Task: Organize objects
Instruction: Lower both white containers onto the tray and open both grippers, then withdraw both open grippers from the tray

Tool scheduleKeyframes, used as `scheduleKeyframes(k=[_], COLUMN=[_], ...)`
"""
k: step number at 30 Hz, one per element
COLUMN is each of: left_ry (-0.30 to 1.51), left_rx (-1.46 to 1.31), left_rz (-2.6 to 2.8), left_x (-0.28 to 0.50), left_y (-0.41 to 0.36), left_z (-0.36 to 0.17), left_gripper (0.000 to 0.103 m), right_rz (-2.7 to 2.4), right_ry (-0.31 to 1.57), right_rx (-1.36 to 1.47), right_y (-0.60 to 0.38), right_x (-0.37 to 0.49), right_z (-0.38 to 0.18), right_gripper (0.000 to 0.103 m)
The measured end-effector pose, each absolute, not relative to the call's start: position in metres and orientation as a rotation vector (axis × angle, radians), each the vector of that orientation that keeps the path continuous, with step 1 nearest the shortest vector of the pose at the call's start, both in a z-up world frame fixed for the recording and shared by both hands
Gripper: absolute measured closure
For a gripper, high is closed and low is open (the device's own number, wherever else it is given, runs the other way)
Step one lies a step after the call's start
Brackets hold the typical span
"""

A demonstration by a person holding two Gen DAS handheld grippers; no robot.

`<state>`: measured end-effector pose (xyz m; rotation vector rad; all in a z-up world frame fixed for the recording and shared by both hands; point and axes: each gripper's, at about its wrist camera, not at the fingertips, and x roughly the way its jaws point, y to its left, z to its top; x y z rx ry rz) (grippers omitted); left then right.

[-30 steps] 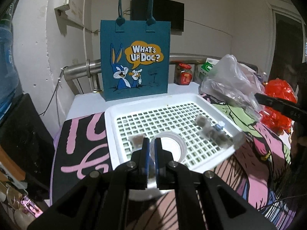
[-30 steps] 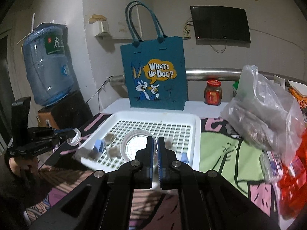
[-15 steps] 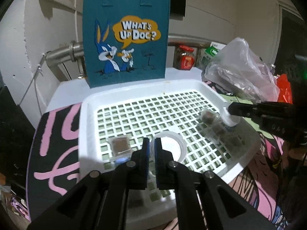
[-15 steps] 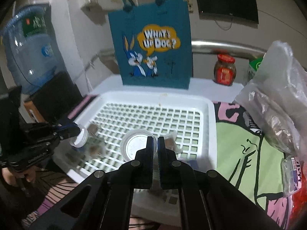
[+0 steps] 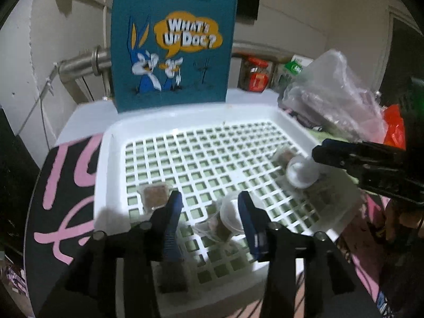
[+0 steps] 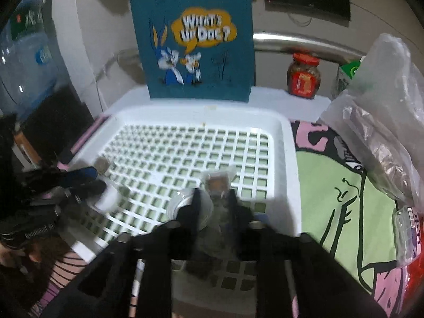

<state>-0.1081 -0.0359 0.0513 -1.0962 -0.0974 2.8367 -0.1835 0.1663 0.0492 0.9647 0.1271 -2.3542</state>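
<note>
A white slotted tray (image 5: 106, 175) holds a few small clear-wrapped brown snack packets and a clear round lid. My left gripper (image 5: 209, 206) hangs low over the tray's near side, its jaws opening. The lid (image 5: 230, 216) and a crumpled packet (image 5: 214, 229) lie between its blue fingers (image 5: 172, 212) without being pressed. Another packet (image 5: 156, 194) lies just left of them. My right gripper (image 6: 214, 198) is blurred and also opening, over a wrapped packet (image 6: 218, 184) beside the lid (image 6: 182, 204). Each gripper shows in the other's view, the right gripper (image 5: 357, 164) and the left gripper (image 6: 66, 182).
A teal cartoon tote bag (image 5: 172, 45) stands upright behind the tray (image 6: 288, 159). A red-lidded jar (image 6: 303, 78) and a clear plastic bag (image 6: 379, 122) of goods sit at the right, on a printed cloth (image 6: 344, 185). A water bottle (image 6: 23, 61) stands at the left.
Both grippers came forward and down over the tray, then went from shut to parted jaws. The lid and packets now lie between the fingers.
</note>
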Motion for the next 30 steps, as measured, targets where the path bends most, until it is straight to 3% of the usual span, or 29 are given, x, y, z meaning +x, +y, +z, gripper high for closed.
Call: scheduleKeyframes(k=[3,5,7,18,24,30], left_ry=[-0.129,-0.118,-0.110,-0.126,-0.109,-0.145], left_rx=[-1.013,-0.960,-0.924,-0.760,-0.704,-0.744], left_rz=[2.845,2.860,2.876,2.924,2.943,2.944], left_x=[-0.096,-0.087,-0.078,-0.020,0.013,0.036], left_y=[-0.038,-0.038,-0.038,-0.040,-0.037,-0.036], left_z=[0.070,0.085,0.098,0.139,0.139,0.115], left_gripper=[0.046,0.045,0.045,0.039,0.032,0.031], right_rz=[-2.376,-2.398,-2.420,-2.378,-2.351,-2.373], right_ry=[0.065,0.021,-0.009,-0.065,-0.070,-0.040], right_rx=[0.857,0.768,0.708,0.499,0.454,0.467], right_y=[0.179,0.189,0.196,0.213,0.217,0.217], right_x=[-0.168,-0.152,-0.138,-0.067,-0.031,-0.010], right_z=[0.074,0.095,0.112,0.165,0.164,0.144], right_gripper=[0.046,0.033,0.013,0.005,0.003,0.001])
